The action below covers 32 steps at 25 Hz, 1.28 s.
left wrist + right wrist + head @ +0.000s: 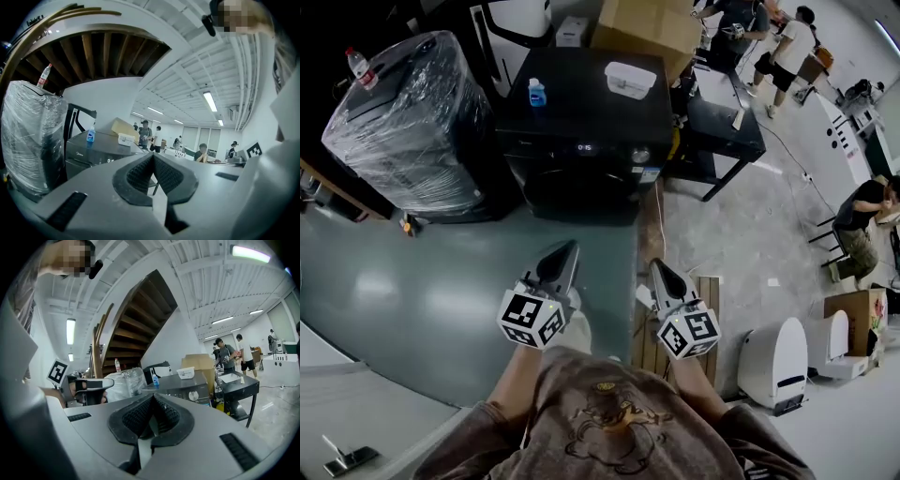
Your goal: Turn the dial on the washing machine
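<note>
A black washing machine (586, 112) stands ahead of me, with a round silver dial (640, 155) at the right of its front panel. The dial (192, 395) also shows in the right gripper view, far beyond the jaws. The machine (93, 152) appears in the left gripper view too. Both grippers are held low near my chest, well short of the machine. My left gripper (570, 247) is shut and empty. My right gripper (657, 266) is shut and empty as well.
A blue bottle (536, 92) and a white box (629, 79) rest on the machine's top. A plastic-wrapped appliance (412, 122) stands to its left, a black table (727, 127) to its right. A cardboard box (647, 26) sits behind. People work at the far right.
</note>
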Motion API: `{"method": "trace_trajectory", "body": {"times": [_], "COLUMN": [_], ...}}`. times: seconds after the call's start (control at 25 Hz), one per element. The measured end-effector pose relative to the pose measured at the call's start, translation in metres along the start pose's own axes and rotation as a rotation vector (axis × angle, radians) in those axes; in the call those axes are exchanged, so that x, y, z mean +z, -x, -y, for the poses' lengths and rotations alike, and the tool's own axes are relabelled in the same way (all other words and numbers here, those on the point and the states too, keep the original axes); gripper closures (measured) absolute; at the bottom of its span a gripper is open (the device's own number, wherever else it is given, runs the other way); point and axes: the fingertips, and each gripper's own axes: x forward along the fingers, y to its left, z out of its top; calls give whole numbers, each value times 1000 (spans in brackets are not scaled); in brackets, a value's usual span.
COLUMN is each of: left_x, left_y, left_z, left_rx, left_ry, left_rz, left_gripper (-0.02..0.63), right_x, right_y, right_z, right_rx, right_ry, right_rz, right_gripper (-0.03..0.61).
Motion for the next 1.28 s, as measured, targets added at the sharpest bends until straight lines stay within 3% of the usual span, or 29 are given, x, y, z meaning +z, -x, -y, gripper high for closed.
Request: {"method": "trace_trajectory", "body": {"times": [0.32,0.6,1.2,1.28], "left_x": [28,37,39,40], "left_y": [-68,-118,-181,-185], "left_z": [-60,-80,-85,-84], "left_rx": [-115,-193,-173,-173], "left_ry": [-24,-48,-36,-33], "left_rz": [-58,-87,-99,-99], "left_gripper": [621,621,621,621], "right_x": [22,33,38,38], "right_y": [-84,-120,-170,-177], "right_z": [17,36,84,90], "right_rx": [-111,-172,-120,-114], "right_ry": [-20,-39,-48,-53], "right_rz": [13,33,10,7], "right_gripper": [578,577,575,533]}}
